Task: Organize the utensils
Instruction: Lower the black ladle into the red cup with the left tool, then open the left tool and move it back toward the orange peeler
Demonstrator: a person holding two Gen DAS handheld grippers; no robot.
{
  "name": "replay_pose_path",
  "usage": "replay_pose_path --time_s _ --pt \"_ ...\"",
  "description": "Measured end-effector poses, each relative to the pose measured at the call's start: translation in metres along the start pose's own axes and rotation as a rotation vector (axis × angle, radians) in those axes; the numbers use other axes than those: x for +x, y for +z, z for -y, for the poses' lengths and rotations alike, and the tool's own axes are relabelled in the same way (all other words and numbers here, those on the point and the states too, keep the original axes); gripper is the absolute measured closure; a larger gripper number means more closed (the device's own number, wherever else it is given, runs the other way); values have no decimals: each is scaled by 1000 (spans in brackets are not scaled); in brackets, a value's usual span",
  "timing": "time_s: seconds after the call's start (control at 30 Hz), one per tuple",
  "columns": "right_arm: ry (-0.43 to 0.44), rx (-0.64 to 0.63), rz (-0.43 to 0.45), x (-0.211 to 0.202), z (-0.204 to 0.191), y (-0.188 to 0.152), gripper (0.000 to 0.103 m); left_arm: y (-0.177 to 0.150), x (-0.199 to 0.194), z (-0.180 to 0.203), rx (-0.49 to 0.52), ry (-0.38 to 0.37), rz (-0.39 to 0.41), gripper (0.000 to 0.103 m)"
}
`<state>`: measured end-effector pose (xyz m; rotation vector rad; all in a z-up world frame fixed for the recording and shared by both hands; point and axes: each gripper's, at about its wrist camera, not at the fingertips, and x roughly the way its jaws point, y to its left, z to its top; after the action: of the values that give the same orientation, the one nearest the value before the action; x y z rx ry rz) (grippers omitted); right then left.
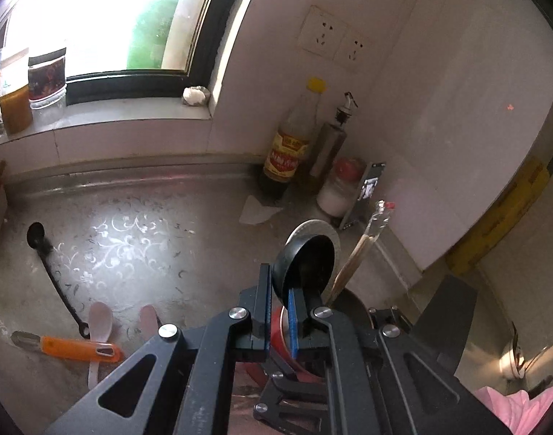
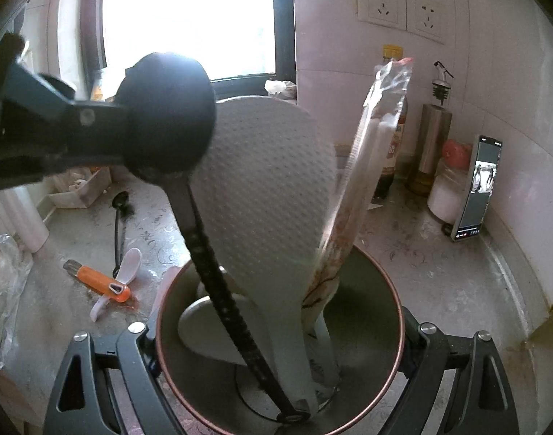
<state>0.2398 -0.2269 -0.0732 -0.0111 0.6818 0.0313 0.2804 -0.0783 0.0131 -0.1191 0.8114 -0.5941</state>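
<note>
Right tongs (image 2: 276, 330) clamp one cup (image 2: 367, 264); left tongs (image 1: 282, 311) pinch one black scoop (image 1: 305, 257).

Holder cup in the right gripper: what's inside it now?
Inside the cup: white rice paddle, black measuring spoon, a wrapped chopstick pack. The cup floor is mostly covered by them.
</note>
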Motion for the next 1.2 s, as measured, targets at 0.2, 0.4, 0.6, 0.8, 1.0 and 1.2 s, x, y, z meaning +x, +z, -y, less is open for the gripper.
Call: replay_pose_path --time_s 0.2,0.4,0.6,0.8,1.0,1.2 --pt "-1 2 0 -1 1 0 11 1 2 -1 -4 -5 -6 96" --pt "-4 4 2 -3 0 0 11 4 -8 -5 -13 -5 7 96" --pt "-4 5 2 -3 0 -1 11 8 -33 -12 -27 7 58 86" --pt "-3 5 2 -3 0 -1 11 13 -61 -22 -39 66 125 74" --pt "-4 7 2 -3 1 -1 11 13 -76 -42 -87 124 158 63" --pt "-8 13 -2 -5 -1 -1 11 5 -75 -75 -187 280 122 52"
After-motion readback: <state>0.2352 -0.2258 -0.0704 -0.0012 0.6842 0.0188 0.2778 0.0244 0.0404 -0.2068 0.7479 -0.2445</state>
